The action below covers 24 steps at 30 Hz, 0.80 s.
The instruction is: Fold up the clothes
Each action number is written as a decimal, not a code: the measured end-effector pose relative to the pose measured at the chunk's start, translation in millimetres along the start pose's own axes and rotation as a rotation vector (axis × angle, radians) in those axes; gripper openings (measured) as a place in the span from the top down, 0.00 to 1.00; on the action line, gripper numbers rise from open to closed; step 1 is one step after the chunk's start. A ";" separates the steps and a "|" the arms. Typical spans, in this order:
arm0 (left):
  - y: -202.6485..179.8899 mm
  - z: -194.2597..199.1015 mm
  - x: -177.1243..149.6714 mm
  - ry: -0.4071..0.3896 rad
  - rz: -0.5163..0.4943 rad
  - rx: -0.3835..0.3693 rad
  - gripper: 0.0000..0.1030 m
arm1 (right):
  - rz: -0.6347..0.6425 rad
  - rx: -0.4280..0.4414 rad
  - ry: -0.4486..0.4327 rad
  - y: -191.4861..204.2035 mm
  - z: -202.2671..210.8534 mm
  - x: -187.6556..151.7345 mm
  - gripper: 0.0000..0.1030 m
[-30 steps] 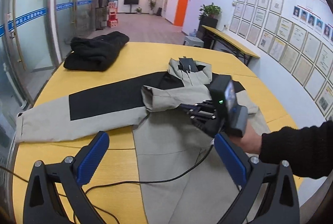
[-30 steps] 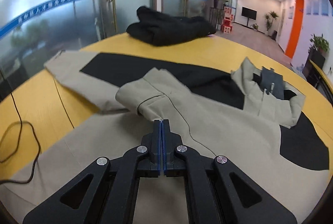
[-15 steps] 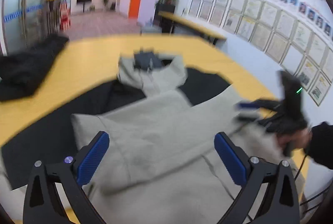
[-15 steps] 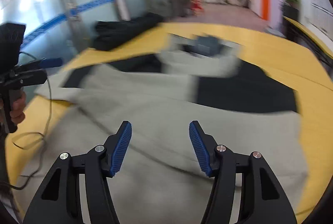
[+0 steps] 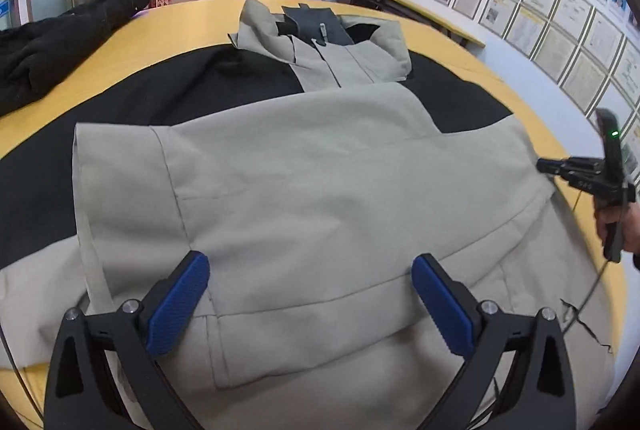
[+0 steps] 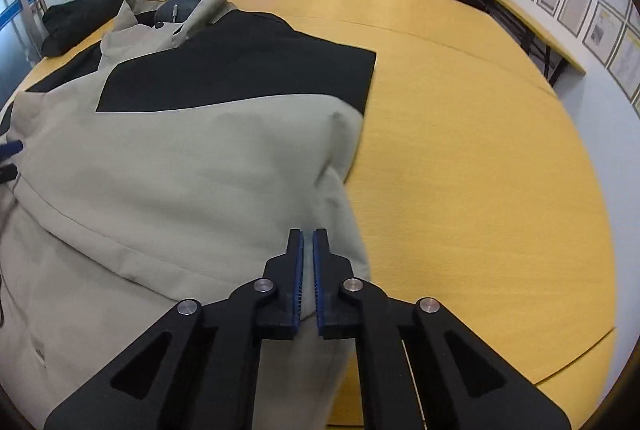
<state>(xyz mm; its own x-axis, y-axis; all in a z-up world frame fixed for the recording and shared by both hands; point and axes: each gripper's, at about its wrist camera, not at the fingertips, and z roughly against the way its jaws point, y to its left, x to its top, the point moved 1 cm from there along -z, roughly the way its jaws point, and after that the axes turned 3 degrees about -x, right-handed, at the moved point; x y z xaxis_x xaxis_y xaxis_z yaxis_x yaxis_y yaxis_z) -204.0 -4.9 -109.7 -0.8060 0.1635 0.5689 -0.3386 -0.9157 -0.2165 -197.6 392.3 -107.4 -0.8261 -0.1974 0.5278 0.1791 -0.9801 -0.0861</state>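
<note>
A beige and black jacket (image 5: pixel 320 182) lies spread on the round yellow table (image 6: pixel 480 150), collar at the far side, one sleeve folded across its chest. My left gripper (image 5: pixel 308 304) is open and empty, just above the jacket's lower front. My right gripper (image 6: pixel 308 278) is shut on the jacket's right edge (image 6: pixel 340 198), pinching beige cloth between the blue pads. In the left wrist view the right gripper (image 5: pixel 560 166) shows at the jacket's right side.
A black garment (image 5: pixel 52 42) lies bunched at the table's far left; it also shows in the right wrist view (image 6: pixel 92 14). A black cable (image 5: pixel 588 294) trails at the jacket's right. Bare yellow tabletop lies right of the jacket. Glass doors and a wall of framed papers surround the table.
The right gripper let go of the folded sleeve, opened, swung to the jacket's right edge and shut on it. The left gripper moved over the jacket's lower front, still open.
</note>
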 end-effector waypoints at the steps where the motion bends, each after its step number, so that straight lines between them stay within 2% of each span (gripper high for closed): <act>1: 1.4 1.9 0.2 0.000 0.018 -0.004 0.00 | 0.020 0.006 -0.015 2.6 1.0 1.1 0.90; 3: 6.4 6.8 -4.5 -0.023 0.054 -0.016 0.00 | 0.058 0.032 -0.021 9.1 -2.1 1.3 0.83; 5: 8.9 9.8 -9.4 -0.048 0.069 -0.019 0.00 | 0.065 0.042 -0.016 10.3 0.2 3.8 0.82; 8: 11.7 21.6 -5.9 -0.011 0.102 -0.003 0.01 | 0.041 0.037 0.004 6.5 9.6 10.1 0.82; 9: 20.5 39.0 -5.9 -0.054 0.144 0.002 0.01 | 0.036 0.039 0.001 6.7 15.4 13.4 0.82; 11: 42.0 80.3 -6.9 -0.169 0.239 0.016 0.01 | 0.055 0.082 -0.116 24.0 57.4 32.5 0.80; 12: 61.9 101.5 -12.2 -0.210 0.302 0.035 0.01 | 0.073 0.102 -0.177 36.5 78.7 42.0 0.68; 13: 84.6 123.0 -19.0 -0.244 0.369 0.058 0.01 | 0.085 0.131 -0.243 52.8 101.4 51.5 0.48; 15: 130.1 165.8 -32.6 -0.314 0.503 0.104 0.00 | 0.109 0.190 -0.355 87.9 138.4 65.8 0.31; 18: 223.4 213.3 -71.9 -0.371 0.739 0.161 0.00 | 0.156 0.254 -0.403 152.4 156.7 72.1 0.30; 20: 280.7 231.5 -99.4 -0.384 0.875 0.197 0.00 | 0.173 0.282 -0.393 196.8 149.9 69.8 0.30; 22: 330.8 244.2 -123.2 -0.393 0.979 0.224 0.00 | 0.182 0.315 -0.362 243.0 137.3 68.1 0.30; 24: 367.6 247.8 -136.0 -0.381 1.009 0.276 0.00 | 0.175 0.361 -0.325 285.4 125.0 64.6 0.30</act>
<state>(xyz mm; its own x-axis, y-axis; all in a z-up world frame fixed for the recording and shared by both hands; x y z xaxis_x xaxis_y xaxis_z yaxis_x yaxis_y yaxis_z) -98.6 -454.6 -70.1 -0.4331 -0.7821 0.4479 0.5462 -0.6231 -0.5598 -133.0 102.8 7.8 -0.5685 -0.2842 0.7720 0.5208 -0.8508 0.0703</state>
